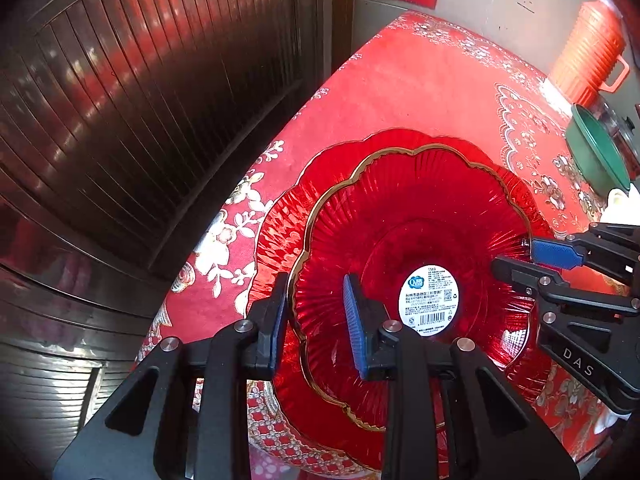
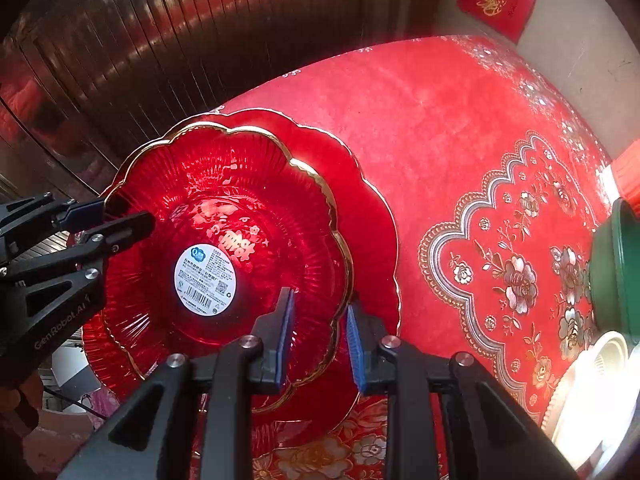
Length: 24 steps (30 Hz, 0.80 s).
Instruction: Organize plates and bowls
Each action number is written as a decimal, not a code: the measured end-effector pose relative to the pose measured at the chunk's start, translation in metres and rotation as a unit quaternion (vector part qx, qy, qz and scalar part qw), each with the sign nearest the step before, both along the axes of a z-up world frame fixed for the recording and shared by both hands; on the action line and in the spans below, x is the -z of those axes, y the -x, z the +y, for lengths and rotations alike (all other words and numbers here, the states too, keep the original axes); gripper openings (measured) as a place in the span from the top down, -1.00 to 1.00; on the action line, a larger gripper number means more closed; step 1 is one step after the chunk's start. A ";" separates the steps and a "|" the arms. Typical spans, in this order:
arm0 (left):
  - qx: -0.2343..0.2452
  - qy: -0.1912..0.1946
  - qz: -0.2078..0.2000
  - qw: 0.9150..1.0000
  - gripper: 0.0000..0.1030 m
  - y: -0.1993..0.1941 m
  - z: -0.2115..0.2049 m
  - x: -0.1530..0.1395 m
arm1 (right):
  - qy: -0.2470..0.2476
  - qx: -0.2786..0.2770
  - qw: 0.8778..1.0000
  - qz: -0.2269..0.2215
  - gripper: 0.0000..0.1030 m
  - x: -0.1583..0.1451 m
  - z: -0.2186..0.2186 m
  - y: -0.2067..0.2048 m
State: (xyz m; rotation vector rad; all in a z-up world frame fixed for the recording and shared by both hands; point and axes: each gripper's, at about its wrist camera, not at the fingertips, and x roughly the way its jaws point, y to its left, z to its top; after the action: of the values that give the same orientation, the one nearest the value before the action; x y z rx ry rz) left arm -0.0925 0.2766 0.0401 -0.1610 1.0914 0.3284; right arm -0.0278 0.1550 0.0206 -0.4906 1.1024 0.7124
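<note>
A smaller red flower-shaped plate (image 1: 400, 220) (image 2: 224, 184) with a gold rim and a white label (image 1: 430, 300) sits nested over a larger red plate (image 1: 280, 216) (image 2: 360, 200) on the red tablecloth. My left gripper (image 1: 315, 276) (image 2: 124, 214) straddles the smaller plate's left rim, one pad outside and one inside, shut on it. On the opposite rim, my right gripper (image 2: 319, 298) (image 1: 520, 254) grips the same way. I cannot tell whether the smaller plate rests fully on the larger one.
A green pot (image 1: 596, 156) (image 2: 616, 268) and an orange thermos (image 1: 588, 60) stand at the table's right side. White dishes (image 2: 592, 384) lie near the right front. A dark slatted wooden panel (image 1: 140, 120) runs close along the table's left edge.
</note>
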 end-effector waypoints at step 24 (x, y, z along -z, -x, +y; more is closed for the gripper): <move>0.002 -0.054 -0.043 0.998 0.40 0.004 -0.021 -0.014 | -0.042 0.004 0.999 -0.032 0.17 -0.026 -0.019 0.016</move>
State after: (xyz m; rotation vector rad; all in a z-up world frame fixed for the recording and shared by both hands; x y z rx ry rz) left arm -0.0965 0.2557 0.0539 -0.0762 0.9860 0.3738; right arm -0.0438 0.1365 0.0471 -0.4344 1.0096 0.7284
